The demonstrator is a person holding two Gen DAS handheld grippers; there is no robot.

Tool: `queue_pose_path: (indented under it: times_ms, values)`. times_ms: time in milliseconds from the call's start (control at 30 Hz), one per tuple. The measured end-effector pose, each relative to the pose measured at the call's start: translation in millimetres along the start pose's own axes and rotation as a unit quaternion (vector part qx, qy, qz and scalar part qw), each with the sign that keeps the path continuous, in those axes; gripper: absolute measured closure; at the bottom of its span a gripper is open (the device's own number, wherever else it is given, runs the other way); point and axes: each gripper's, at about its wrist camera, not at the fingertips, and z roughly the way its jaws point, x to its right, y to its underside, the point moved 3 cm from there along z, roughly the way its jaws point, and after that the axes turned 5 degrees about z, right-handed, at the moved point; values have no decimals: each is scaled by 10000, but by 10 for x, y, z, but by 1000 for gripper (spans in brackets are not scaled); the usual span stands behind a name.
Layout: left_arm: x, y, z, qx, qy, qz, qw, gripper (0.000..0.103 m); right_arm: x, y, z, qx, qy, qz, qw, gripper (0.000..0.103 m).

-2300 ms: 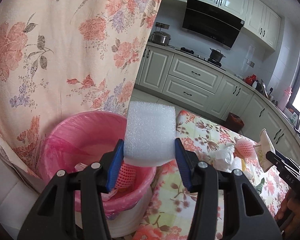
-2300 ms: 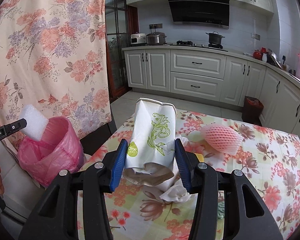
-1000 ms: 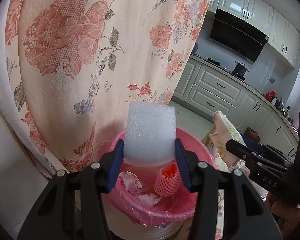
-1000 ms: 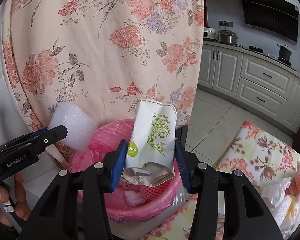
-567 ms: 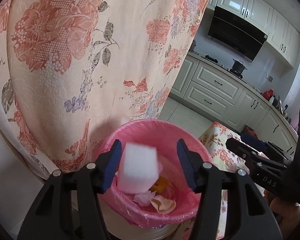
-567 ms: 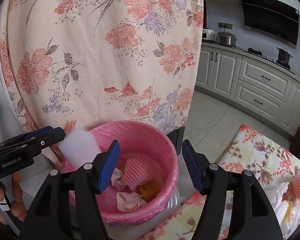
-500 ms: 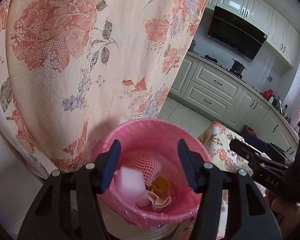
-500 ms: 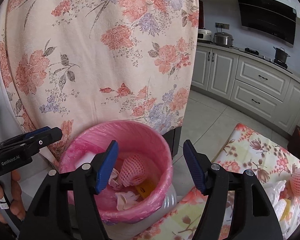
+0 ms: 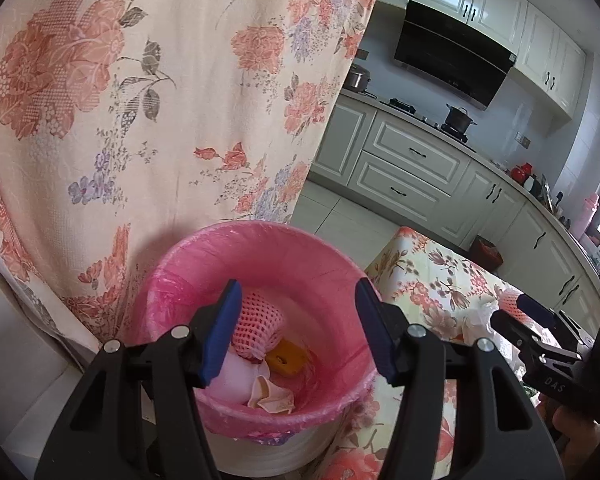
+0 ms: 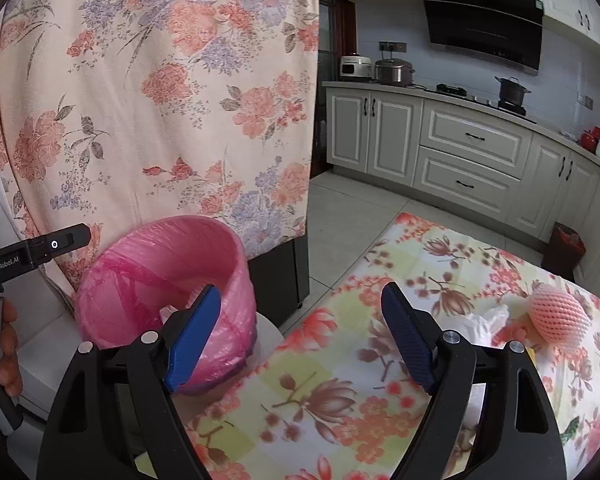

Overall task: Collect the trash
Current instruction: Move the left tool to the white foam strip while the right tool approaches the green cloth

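Over pink bin (image 9: 260, 248), left gripper (image 9: 296, 328) empty

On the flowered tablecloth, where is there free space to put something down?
Free: the floral tablecloth between the pink-lined bin and the pink foam fruit net. Crowded: around that net, with crumpled white plastic beside it.

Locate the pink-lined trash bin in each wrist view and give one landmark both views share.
Left wrist view: the pink-lined trash bin sits bottom centre, framed by the gripper's fingers, trash visible inside.
Right wrist view: the bin is lower left, partly behind the left finger.
Shared landmark: the black range hood on the kitchen wall.
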Motion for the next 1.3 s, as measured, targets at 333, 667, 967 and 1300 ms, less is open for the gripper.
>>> queue_pose_path:
  times_ms: [333, 667, 967, 1300]
  values:
    - [625, 134, 87, -127, 255, 284, 9992, 44, 918, 323, -447, 66, 644, 513, 9966, 24]
    - [1328, 292, 226, -290, 588, 630, 9959, 40, 1760, 753, -796, -37, 1145, 1049, 9879, 23]
    - [1966, 488, 474, -550, 906, 986, 9895, 40, 2199, 1030, -950, -133, 1285, 1405, 9816, 23]
    - [2706, 662, 836, -884, 1360, 1408, 9767, 40, 2535, 1219, -1009, -216, 1319, 1696, 9764, 23]
